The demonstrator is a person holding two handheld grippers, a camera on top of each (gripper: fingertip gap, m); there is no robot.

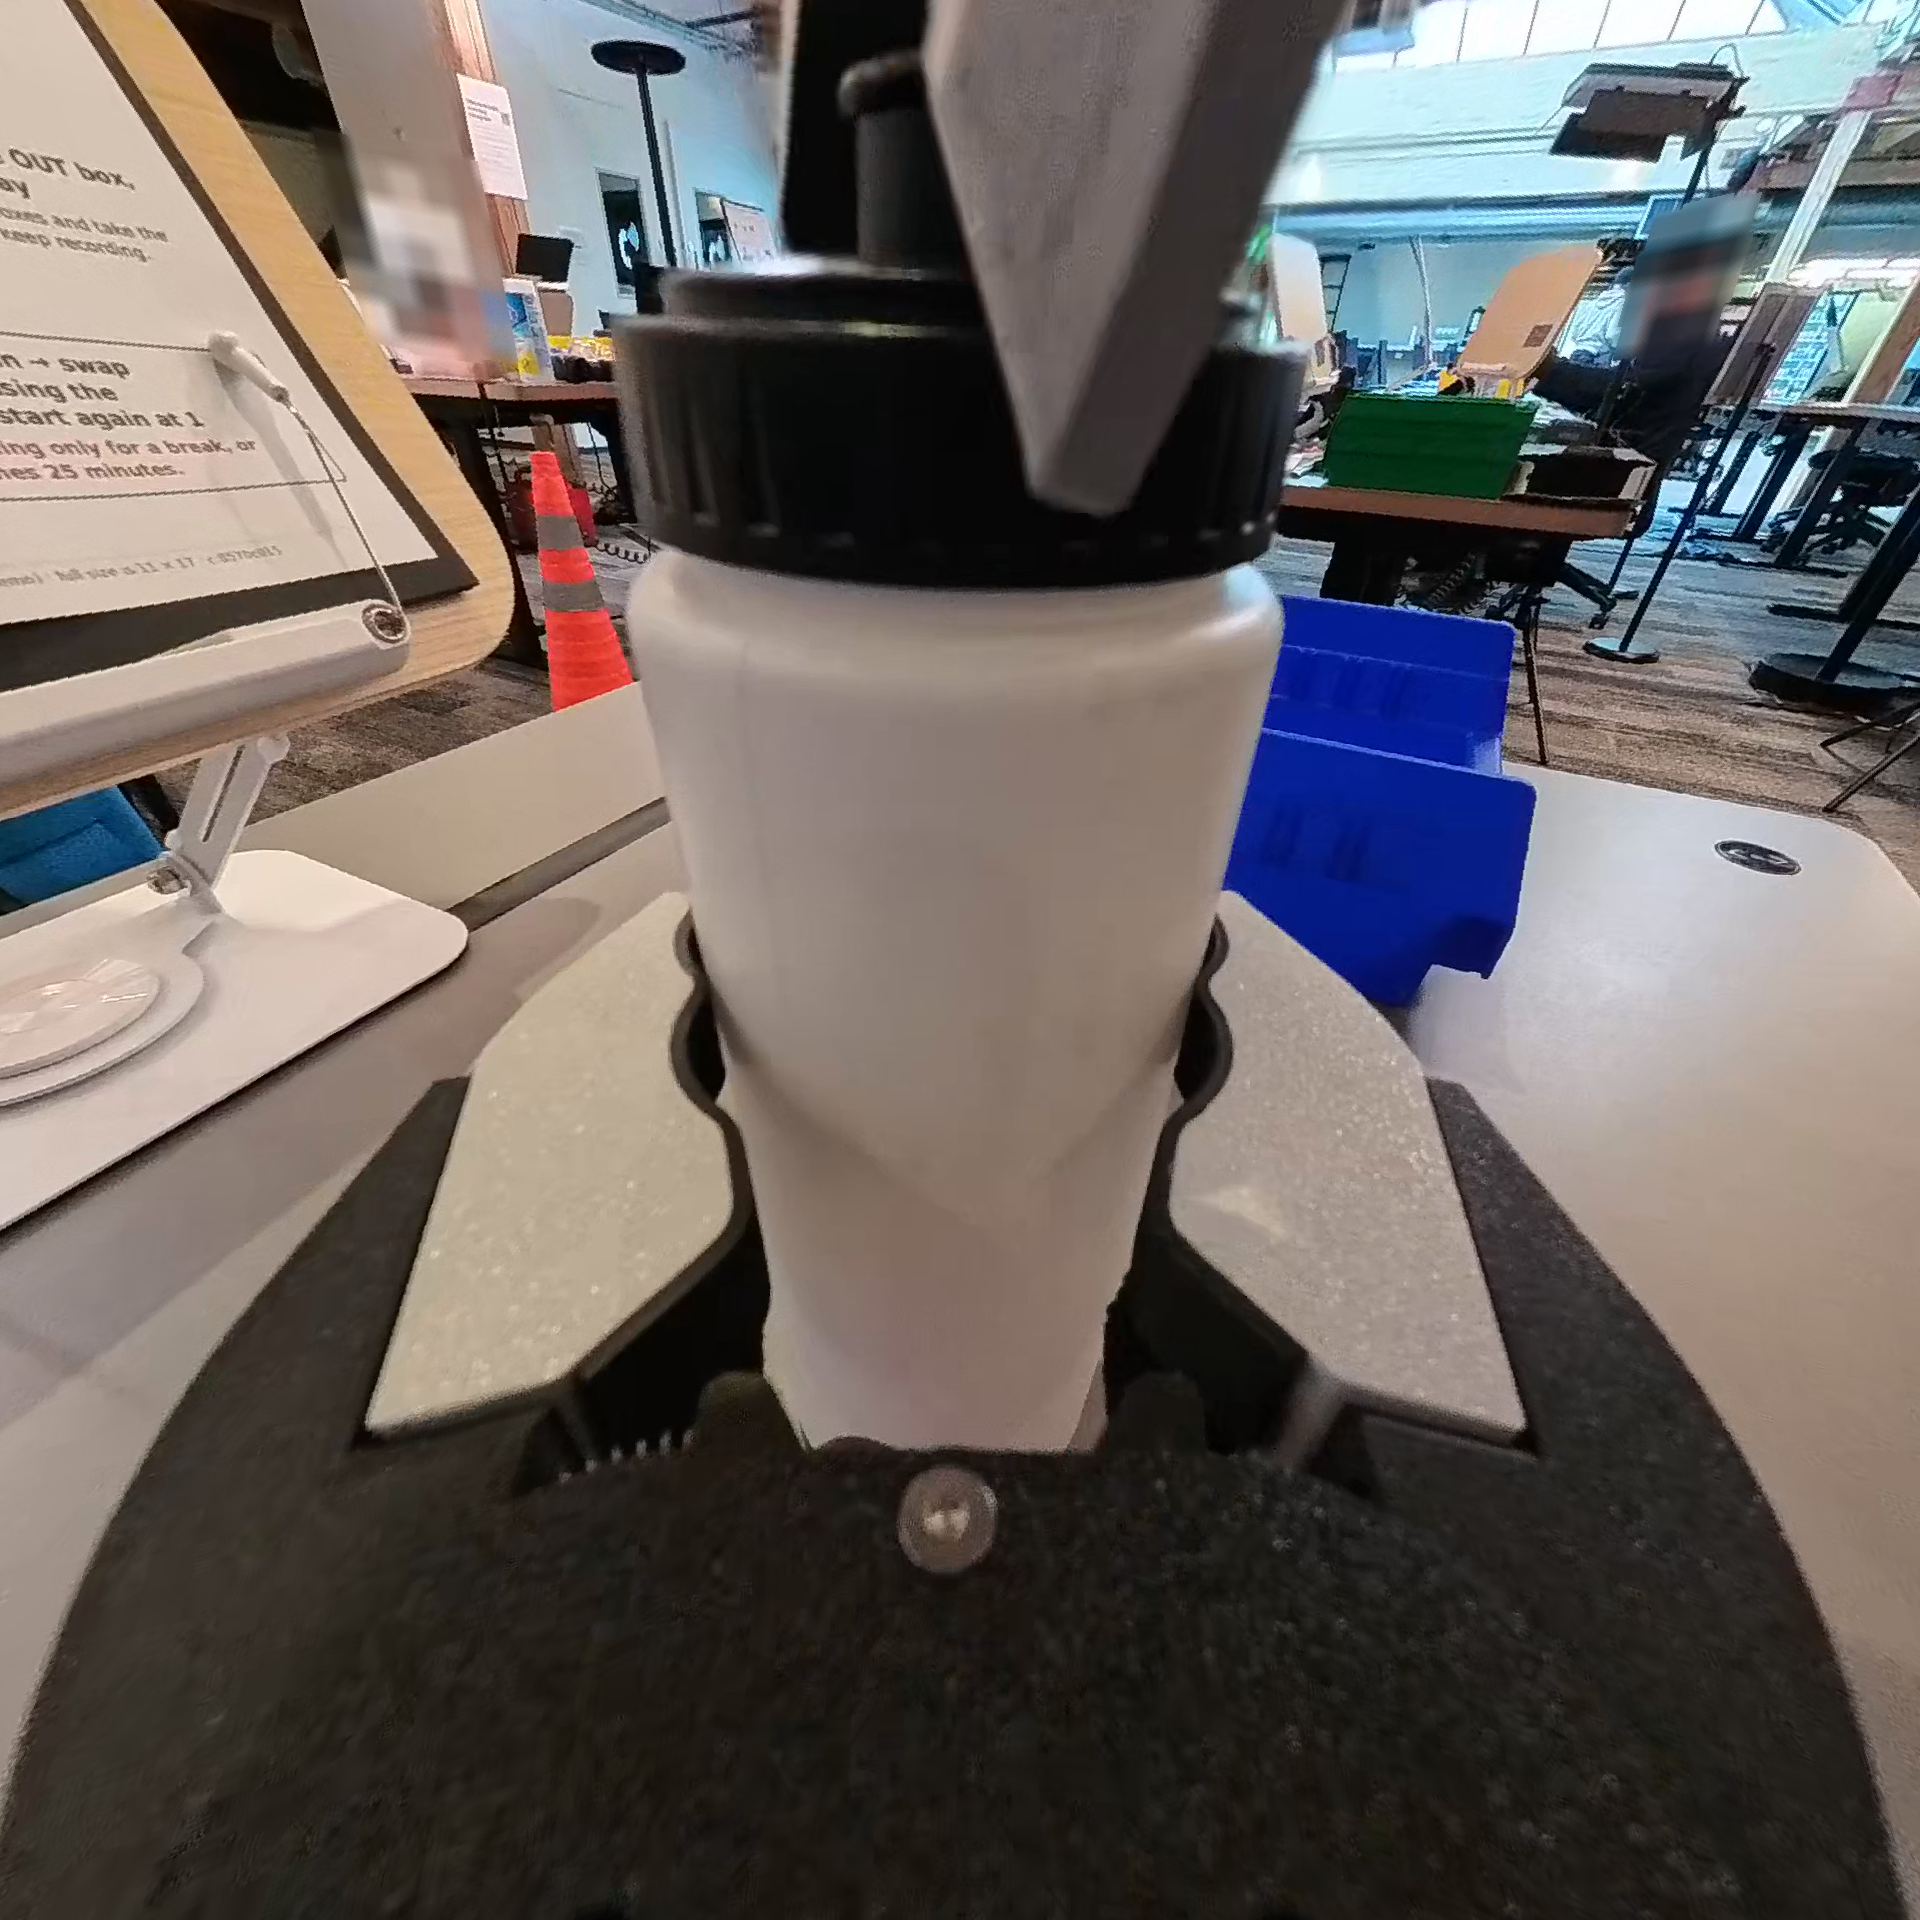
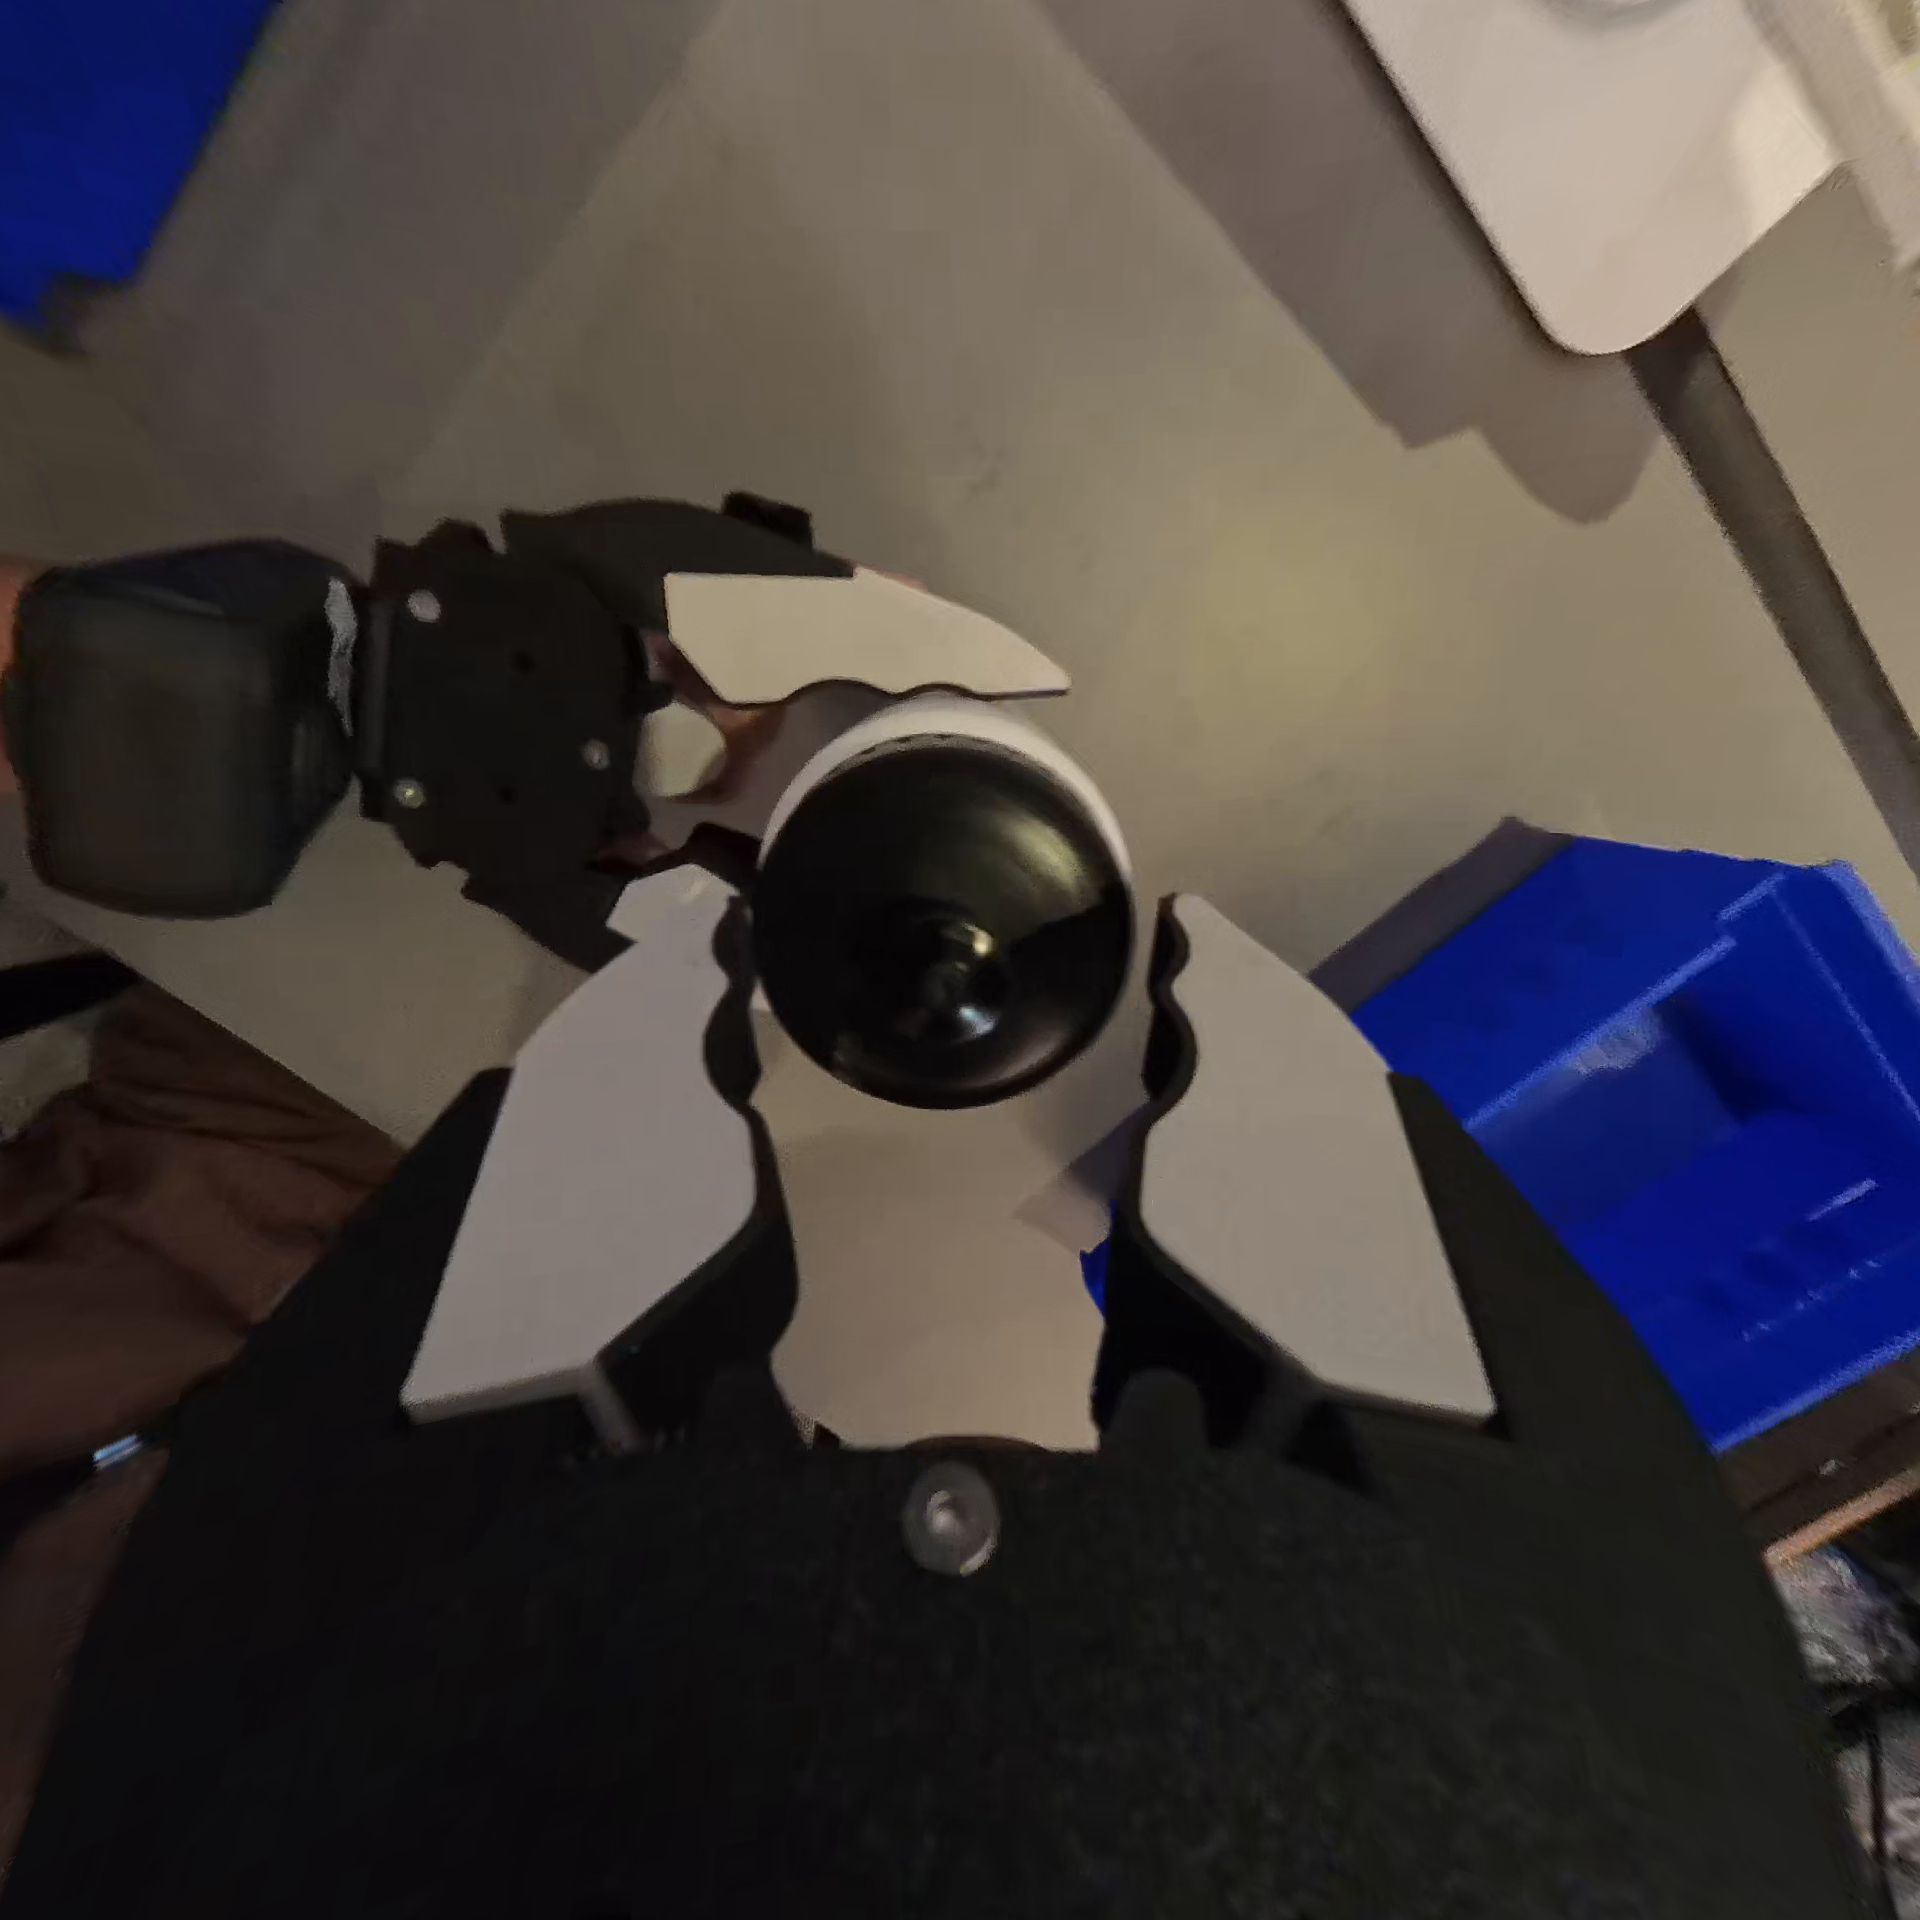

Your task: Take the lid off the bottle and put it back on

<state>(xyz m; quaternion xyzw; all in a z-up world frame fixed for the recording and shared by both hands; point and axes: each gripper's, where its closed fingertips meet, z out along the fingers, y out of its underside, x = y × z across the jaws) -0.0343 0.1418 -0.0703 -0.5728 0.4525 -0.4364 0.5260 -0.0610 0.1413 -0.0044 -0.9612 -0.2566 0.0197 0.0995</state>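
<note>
A white bottle (image 1: 956, 883) with a black ribbed lid (image 1: 831, 436) stands upright in my left gripper (image 1: 951, 997), whose two pads press on its body. In the right wrist view I look down on the lid (image 2: 935, 883). My right gripper (image 2: 945, 977) is open around it: the left pad touches the lid's edge, and a narrow gap shows at the right pad. One right finger (image 1: 1091, 312) hangs over the lid's near side in the left wrist view. A left finger (image 2: 831, 634) shows against the bottle's side in the right wrist view.
A blue bin (image 1: 1382, 810) stands just behind the bottle on the grey table (image 1: 1662, 1039) and also shows in the right wrist view (image 2: 1662, 1091). A sign board on a white stand (image 1: 260, 966) is at the left. An orange cone (image 1: 566, 582) stands on the floor beyond.
</note>
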